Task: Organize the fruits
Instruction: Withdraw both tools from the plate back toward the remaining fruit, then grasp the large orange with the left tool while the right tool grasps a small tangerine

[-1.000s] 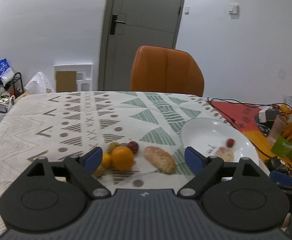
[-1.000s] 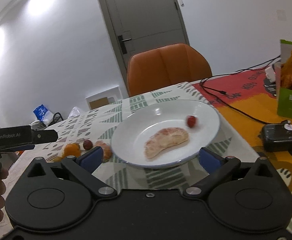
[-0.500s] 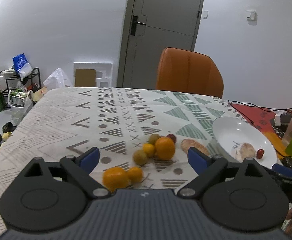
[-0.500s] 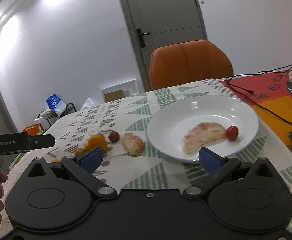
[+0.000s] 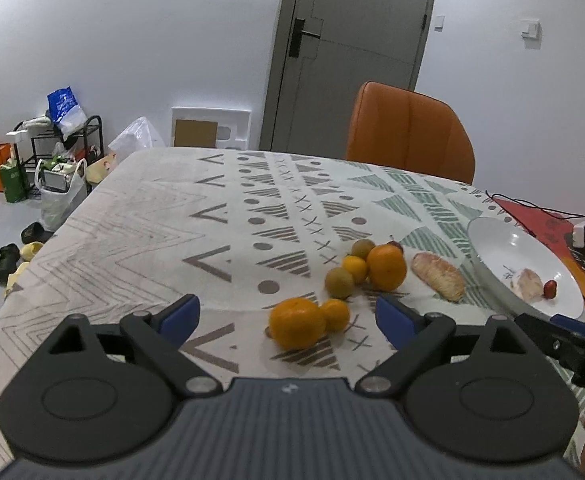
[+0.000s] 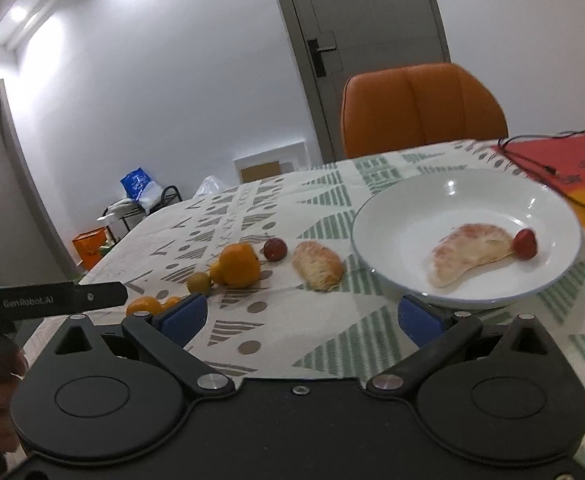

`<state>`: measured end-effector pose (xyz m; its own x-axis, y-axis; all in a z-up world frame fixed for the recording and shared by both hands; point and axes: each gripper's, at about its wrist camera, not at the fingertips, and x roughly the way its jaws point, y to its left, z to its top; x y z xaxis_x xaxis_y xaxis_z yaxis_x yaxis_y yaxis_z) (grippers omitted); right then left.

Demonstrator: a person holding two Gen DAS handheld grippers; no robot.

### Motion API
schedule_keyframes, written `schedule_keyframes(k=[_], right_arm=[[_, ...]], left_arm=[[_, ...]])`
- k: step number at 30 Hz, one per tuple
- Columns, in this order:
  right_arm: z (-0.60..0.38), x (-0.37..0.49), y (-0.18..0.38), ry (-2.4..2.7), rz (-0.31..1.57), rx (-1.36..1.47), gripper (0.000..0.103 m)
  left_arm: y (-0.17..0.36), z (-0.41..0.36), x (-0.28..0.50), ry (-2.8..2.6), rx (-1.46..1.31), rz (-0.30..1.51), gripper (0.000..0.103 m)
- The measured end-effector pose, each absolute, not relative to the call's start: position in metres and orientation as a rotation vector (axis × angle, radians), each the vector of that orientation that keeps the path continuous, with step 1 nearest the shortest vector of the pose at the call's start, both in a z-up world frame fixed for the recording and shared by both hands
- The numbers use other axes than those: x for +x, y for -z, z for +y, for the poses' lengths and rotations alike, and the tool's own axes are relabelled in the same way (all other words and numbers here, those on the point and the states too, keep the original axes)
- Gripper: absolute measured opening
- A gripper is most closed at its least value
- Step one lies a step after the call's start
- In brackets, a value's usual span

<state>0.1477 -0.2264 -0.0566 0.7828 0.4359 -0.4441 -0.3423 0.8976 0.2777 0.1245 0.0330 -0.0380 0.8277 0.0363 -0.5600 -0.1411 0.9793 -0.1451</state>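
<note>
A white plate (image 6: 388,216) (image 5: 496,236) holds a peeled pomelo wedge (image 6: 468,254) and a small red fruit (image 6: 525,244). Left of it on the patterned tablecloth lie a second peeled wedge (image 6: 318,265) (image 5: 438,276), a red fruit (image 6: 274,249), a big orange (image 5: 386,267) (image 6: 239,265), small yellow and green fruits (image 5: 339,282), and a nearer orange (image 5: 297,323) beside a small one (image 5: 335,314). My left gripper (image 5: 288,316) is open, the nearer orange between its fingertips' line. My right gripper (image 6: 299,317) is open and empty, short of the plate.
An orange chair (image 5: 408,136) stands at the table's far side before a grey door (image 5: 352,52). Cables and a red mat (image 6: 564,164) lie right of the plate. A rack with bags (image 5: 52,152) and shoes sit on the floor at left.
Both views have swung left. The left gripper pulled back, bringing the nearer orange pair into view between its fingers. The right gripper now faces the loose wedge and plate edge.
</note>
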Motion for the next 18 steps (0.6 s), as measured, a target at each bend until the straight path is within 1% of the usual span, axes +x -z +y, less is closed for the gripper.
schedule_keyframes(k=[5, 7, 9, 13, 14, 15, 16, 18], right_arm=[[-0.216, 0.154, 0.058, -0.46, 0.53, 0.168, 0.103], [-0.213, 0.155, 0.059, -0.462, 0.527, 0.159, 0.103], [-0.209, 0.157, 0.06, -0.466, 0.532, 0.154, 0.103], [-0.204, 0.164, 0.062, -0.485, 0.545, 0.154, 0.102], [-0.202, 0.166, 0.062, -0.49, 0.548, 0.154, 0.102], [-0.2, 0.168, 0.062, -0.495, 0.552, 0.155, 0.1], [-0.198, 0.169, 0.062, -0.499, 0.558, 0.155, 0.098], [-0.193, 0.173, 0.063, -0.519, 0.578, 0.154, 0.089]], left_arm=[[0.048, 0.039, 0.13, -0.098, -0.209, 0.613, 0.091], [0.052, 0.041, 0.133, -0.1, -0.218, 0.621, 0.09], [0.055, 0.042, 0.135, -0.097, -0.224, 0.628, 0.084], [0.061, 0.043, 0.141, -0.087, -0.243, 0.629, 0.083], [0.062, 0.043, 0.143, -0.088, -0.244, 0.632, 0.079], [0.063, 0.043, 0.145, -0.085, -0.246, 0.636, 0.073], [0.065, 0.044, 0.146, -0.082, -0.253, 0.643, 0.069], [0.068, 0.046, 0.148, -0.065, -0.274, 0.651, 0.053]])
